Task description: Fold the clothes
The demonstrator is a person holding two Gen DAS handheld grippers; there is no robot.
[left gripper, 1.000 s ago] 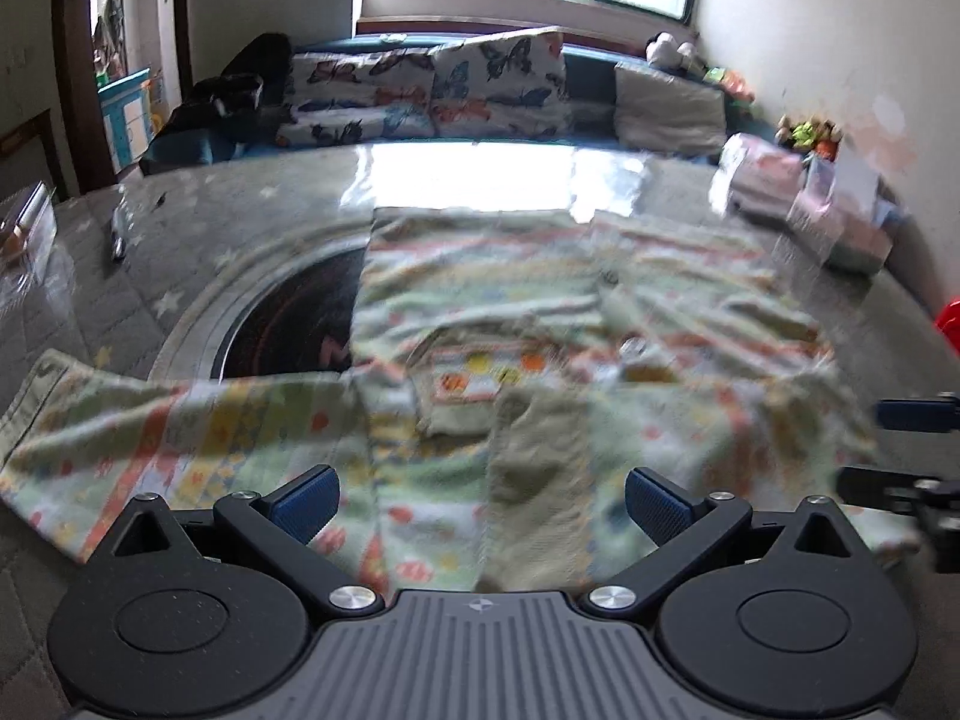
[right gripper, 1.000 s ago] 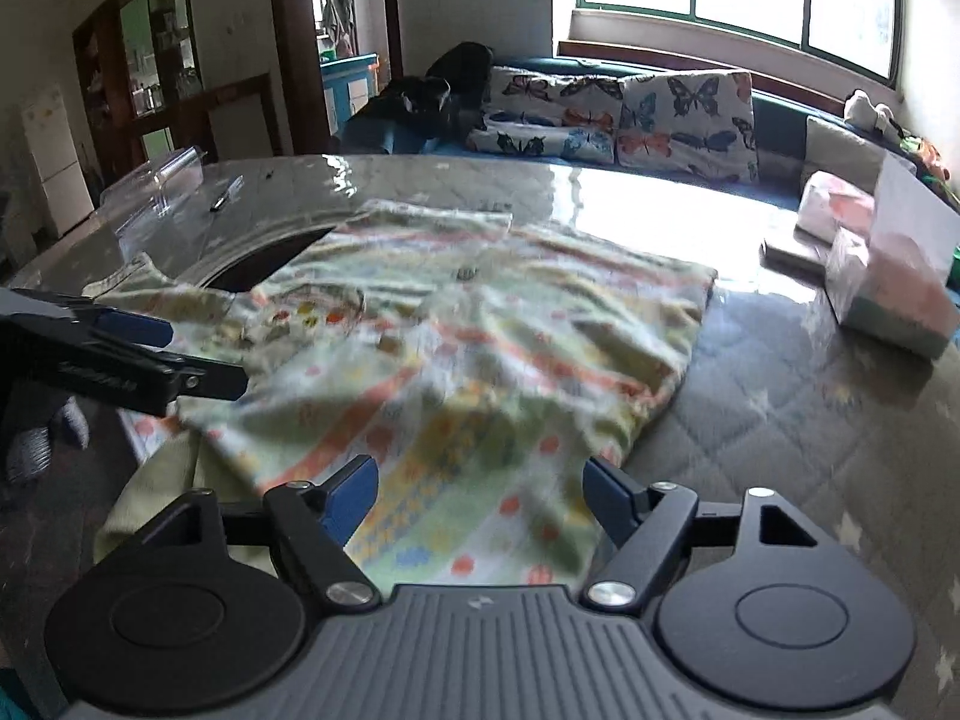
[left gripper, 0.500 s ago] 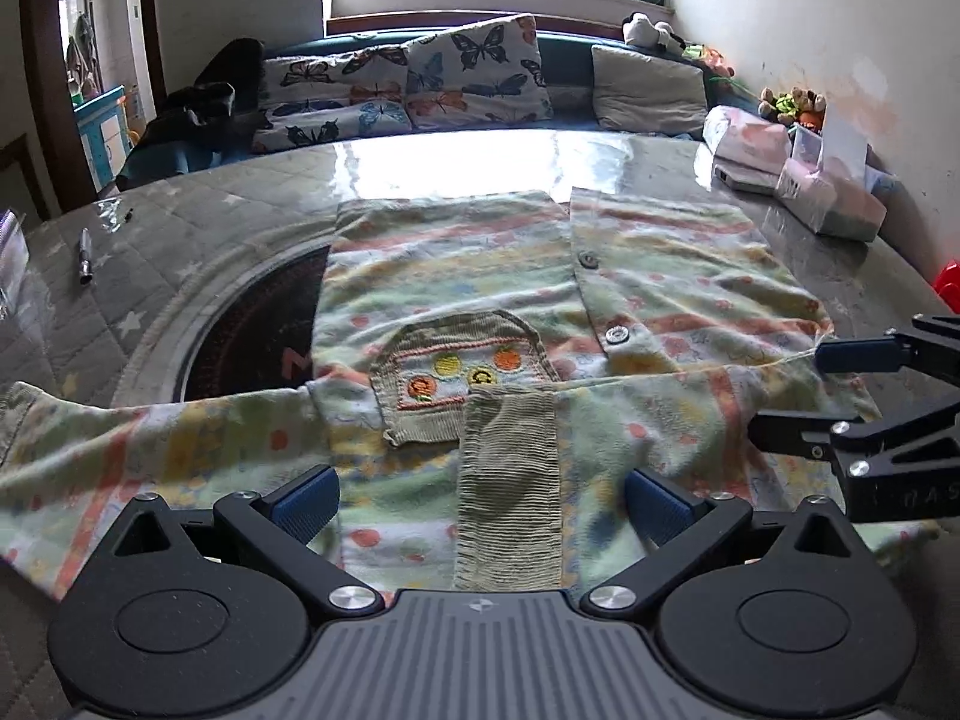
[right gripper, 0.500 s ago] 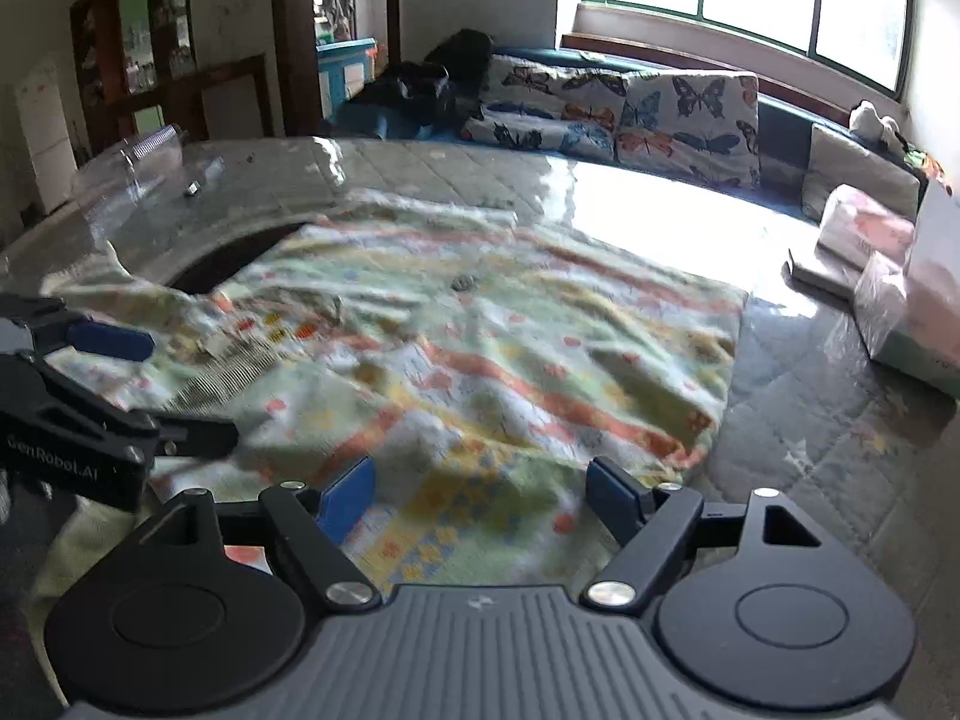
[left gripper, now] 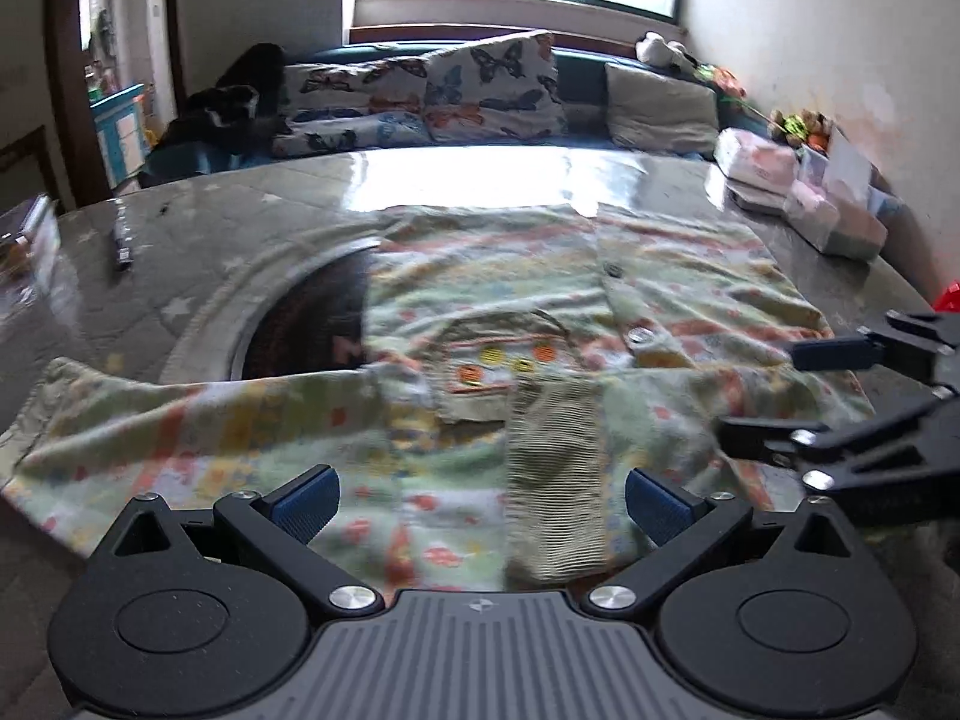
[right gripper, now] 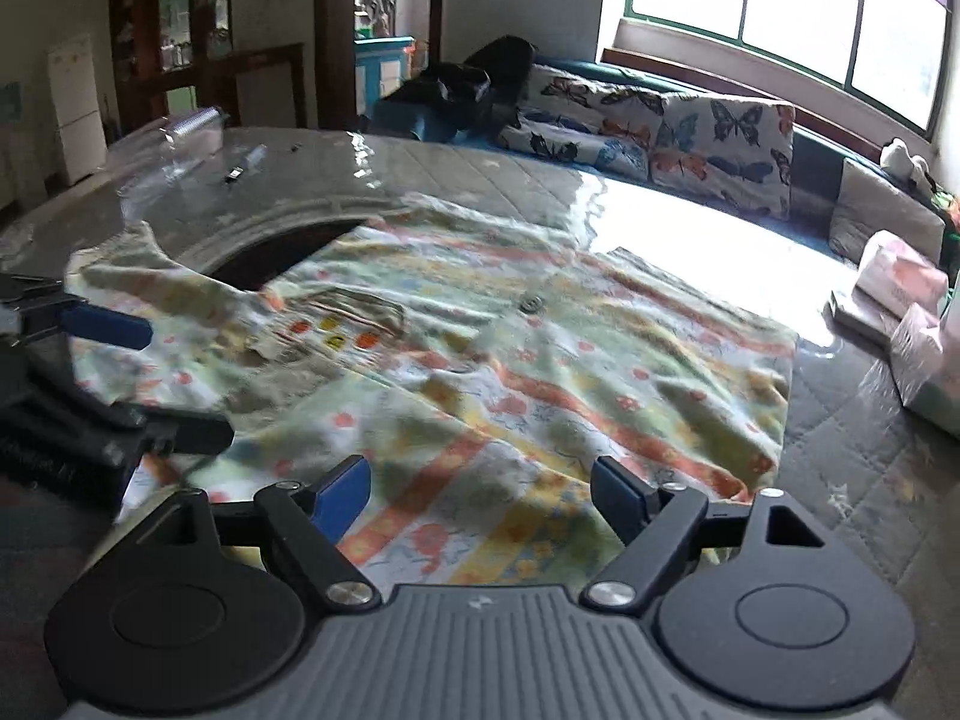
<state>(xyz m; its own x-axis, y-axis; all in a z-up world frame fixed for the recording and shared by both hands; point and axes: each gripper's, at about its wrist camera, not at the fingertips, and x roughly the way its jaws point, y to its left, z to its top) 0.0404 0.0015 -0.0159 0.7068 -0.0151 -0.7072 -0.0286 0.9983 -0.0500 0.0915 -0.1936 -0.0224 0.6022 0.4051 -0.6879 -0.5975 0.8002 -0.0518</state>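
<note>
Patterned cardigan (left gripper: 540, 324) lies spread flat on the table (left gripper: 198, 240), its near hem directly ahead of and under the left claw (left gripper: 477, 495), whose jaws stand wide apart and hold nothing. The right claw (right gripper: 480, 495), also spread open and empty, hovers over the cardigan's right part, beside the left claw. Cardigan's left sleeve end is blurred, and its nearest edge is hidden behind the claw bodies.

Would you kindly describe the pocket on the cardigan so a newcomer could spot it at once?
A pastel cardigan lies spread on the grey table. The pocket is left of its two buttons, near the ribbed cuff. It alone is a ribbed arch with coloured dots.
</note>
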